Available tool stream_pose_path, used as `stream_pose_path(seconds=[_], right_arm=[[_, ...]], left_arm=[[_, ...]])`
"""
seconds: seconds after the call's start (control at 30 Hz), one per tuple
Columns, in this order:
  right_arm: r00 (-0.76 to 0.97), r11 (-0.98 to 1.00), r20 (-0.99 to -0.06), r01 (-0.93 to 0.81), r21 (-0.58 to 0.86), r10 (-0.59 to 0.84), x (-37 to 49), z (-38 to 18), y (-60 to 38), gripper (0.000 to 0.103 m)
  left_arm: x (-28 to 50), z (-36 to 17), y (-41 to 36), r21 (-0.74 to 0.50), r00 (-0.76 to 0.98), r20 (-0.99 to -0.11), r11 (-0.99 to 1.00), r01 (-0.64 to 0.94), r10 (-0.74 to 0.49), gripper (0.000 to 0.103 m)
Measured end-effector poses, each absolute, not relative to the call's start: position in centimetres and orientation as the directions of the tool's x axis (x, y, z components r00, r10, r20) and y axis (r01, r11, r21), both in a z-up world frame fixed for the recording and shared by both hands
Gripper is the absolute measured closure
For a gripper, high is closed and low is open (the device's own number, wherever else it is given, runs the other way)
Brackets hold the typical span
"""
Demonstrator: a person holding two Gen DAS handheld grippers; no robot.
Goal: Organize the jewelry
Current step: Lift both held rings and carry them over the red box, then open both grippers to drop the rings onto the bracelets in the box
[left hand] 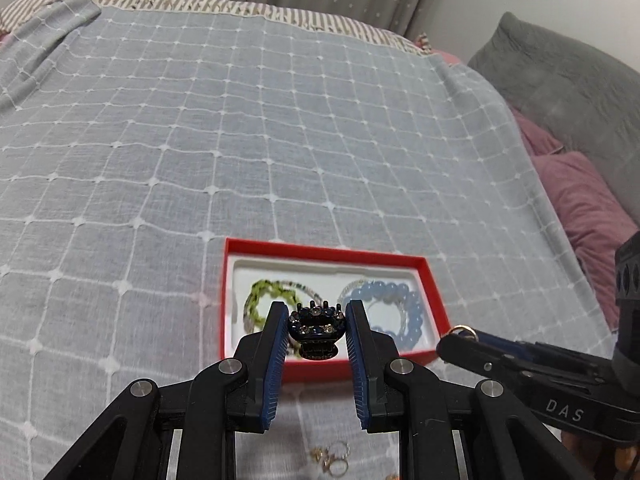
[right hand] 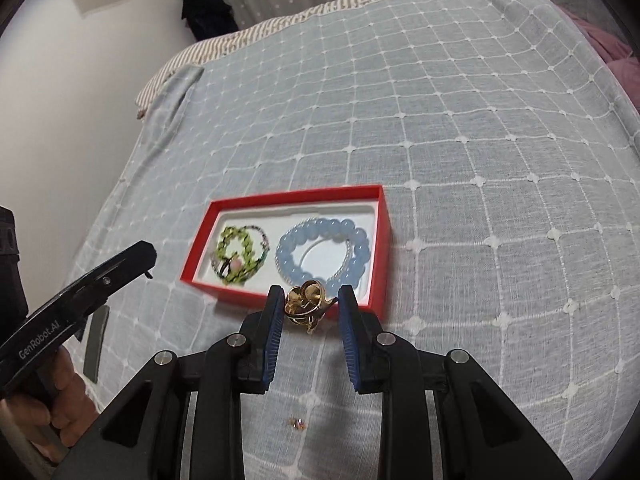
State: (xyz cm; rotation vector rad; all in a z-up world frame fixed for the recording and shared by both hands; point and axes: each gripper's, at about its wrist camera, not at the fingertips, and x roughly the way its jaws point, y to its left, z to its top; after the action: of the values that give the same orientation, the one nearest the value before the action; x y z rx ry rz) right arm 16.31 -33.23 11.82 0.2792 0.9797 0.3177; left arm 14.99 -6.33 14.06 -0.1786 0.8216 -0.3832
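A red box (left hand: 434, 292) with a white liner lies on the bed and holds a green bead bracelet (left hand: 258, 300) and a blue bead bracelet (left hand: 404, 300). My left gripper (left hand: 317, 322) is shut on a black jewelled hair clip (left hand: 317, 326), held over the box's near edge. In the right wrist view the same box (right hand: 384, 240) holds the green bracelet (right hand: 240, 252) and the blue bracelet (right hand: 320, 248). My right gripper (right hand: 308, 306) is shut on a gold ring (right hand: 306, 304) just in front of the box. It also shows in the left wrist view (left hand: 460, 330).
The grey-blue checked bedspread (left hand: 280, 120) covers the bed. Several gold rings (left hand: 332, 458) lie loose under the left gripper. A small earring (right hand: 298, 423) lies under the right gripper. Pink and grey pillows (left hand: 580, 184) sit at the right. A dark flat item (right hand: 96, 344) lies at the left.
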Motion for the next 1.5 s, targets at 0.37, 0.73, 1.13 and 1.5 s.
stream_pose_path(seconds=[0.37,0.73,1.13,1.5], right_arm=[[0.520,0.922,-0.766,-0.127,0.366,0.377,18.5,10.8,-33.1,0.074],[0.510,0.921,-0.773,-0.126,0.368,0.378,20.2,9.9,-32.4,0.074],[0.521,0.918,-0.764,-0.121,0.377,0.382,20.1,10.1,-32.5,0.073],[0.530,0.913,-0.754,-0.109,0.392,0.387,19.6,10.7,-32.9,0.073]], left_arm=[[18.0,11.1,-7.1,-0.287,0.586,-0.720,0.928,0.237,-0.372,0.080],[18.6,10.1,-7.6,-0.265,0.568,-0.740,0.933,0.245,-0.359,0.080],[18.5,10.5,-7.5,-0.278,0.578,-0.726,0.928,0.249,-0.373,0.079],[18.2,10.6,-7.3,-0.265,0.591,-0.721,0.932,0.247,-0.361,0.073]])
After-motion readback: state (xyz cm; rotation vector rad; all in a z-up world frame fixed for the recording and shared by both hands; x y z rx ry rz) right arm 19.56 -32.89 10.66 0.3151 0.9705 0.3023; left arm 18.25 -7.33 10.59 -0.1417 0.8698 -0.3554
